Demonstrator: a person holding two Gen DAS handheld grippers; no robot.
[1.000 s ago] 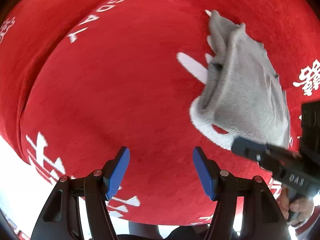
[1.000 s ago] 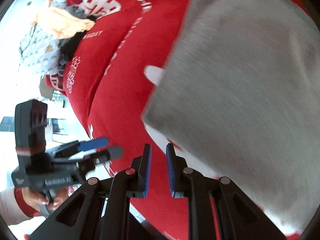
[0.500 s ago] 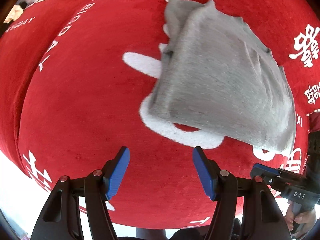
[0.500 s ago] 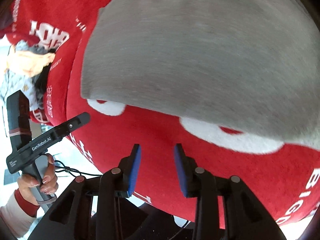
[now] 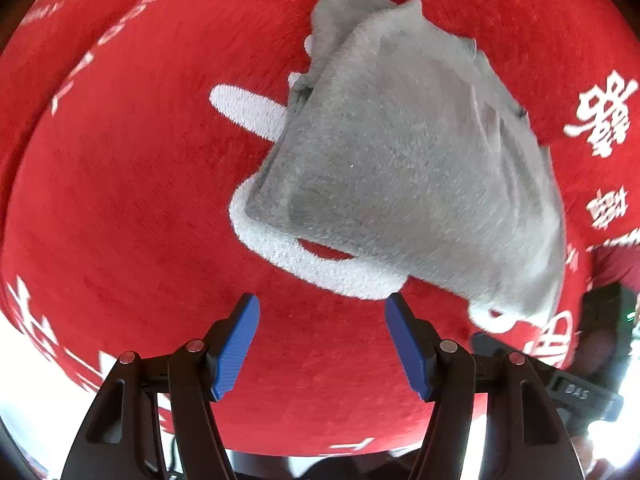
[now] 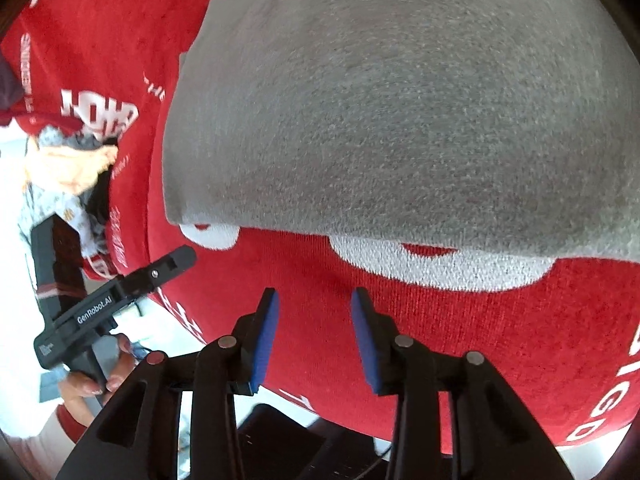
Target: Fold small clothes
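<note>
Grey garment [image 5: 404, 168], already folded into a compact stack, lies flat on the red cloth [image 5: 132, 184] that covers the worktop, just ahead of both tools and touching neither. In the left wrist view the left hand-held gripper [image 5: 322, 344] hovers with its blue pads spread wide and empty, the garment ahead and a little to its right. In the right wrist view the right hand-held gripper [image 6: 314, 336] is parted too, more narrowly, with nothing between its pads, and the garment's near edge runs straight across in front of it.

The step in hand looks like taking hold for the next fold, or tidying the stack (which of the two I cannot say). To do it well, each tool should come in low along the red cloth and take only the grey layers at the near edge, not the pile beneath. The left near corner shows several loose layer edges; pinching all of them together would keep the stack from sliding apart. The two grips should sit at opposite ends of that near edge so the fabric lifts level. The far end looks bunched and uneven, so a slow carry-over would help. A heap of other clothes [image 6: 68, 176] waits far off to the right tool's left.
</note>
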